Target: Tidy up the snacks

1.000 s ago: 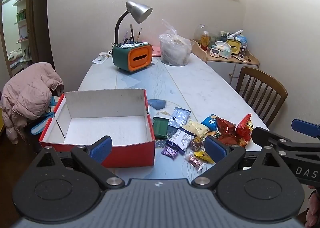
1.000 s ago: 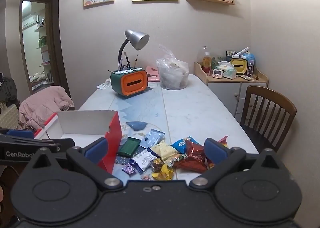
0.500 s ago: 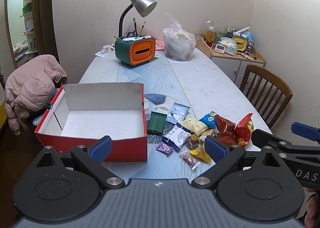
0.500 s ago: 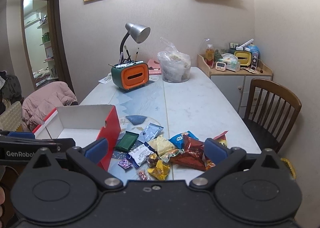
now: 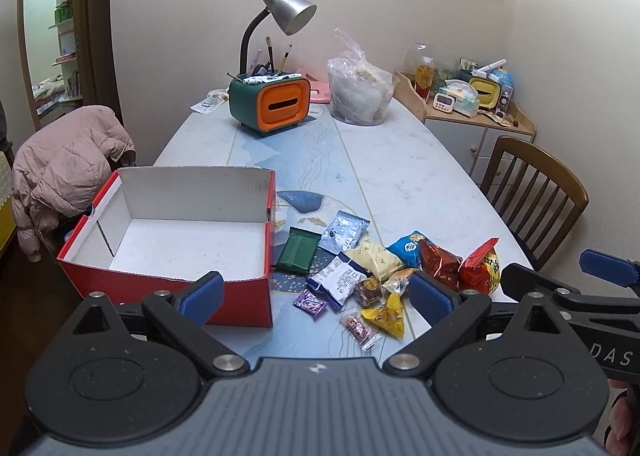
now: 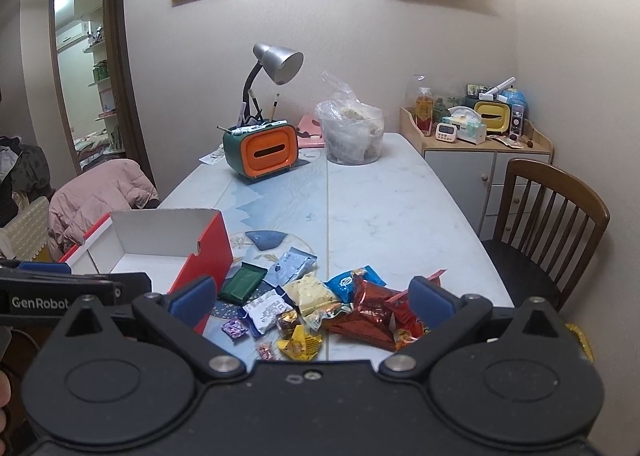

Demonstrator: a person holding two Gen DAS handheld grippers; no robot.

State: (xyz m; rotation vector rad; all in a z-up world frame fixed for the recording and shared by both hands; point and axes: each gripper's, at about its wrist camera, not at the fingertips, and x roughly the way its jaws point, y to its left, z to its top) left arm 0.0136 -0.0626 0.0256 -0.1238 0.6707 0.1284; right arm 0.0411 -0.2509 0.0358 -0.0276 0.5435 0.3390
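Red box (image 5: 244,302) beside snack packets (image 5: 360,276), table (image 5: 400,176)

Red box (image 5: 244,302) walls flank the snack pile (image 5: 360,268); tabletop (image 5: 400,176) beyond open.

- Box (image 5: 240,298): red outside, white inside.
- Flat packet (image 5: 298,253): dark green.
- Small wrapper (image 5: 310,304): purple.
- Triangular packet (image 5: 386,318): yellow.
- Crinkled bag (image 6: 370,314): red.
- Organiser (image 5: 270,103): green body, orange front.
- Desk (image 5: 400,176): white marble, blue pattern.

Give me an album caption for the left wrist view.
Open left gripper hovers over scattered snack packets beside an empty red box.
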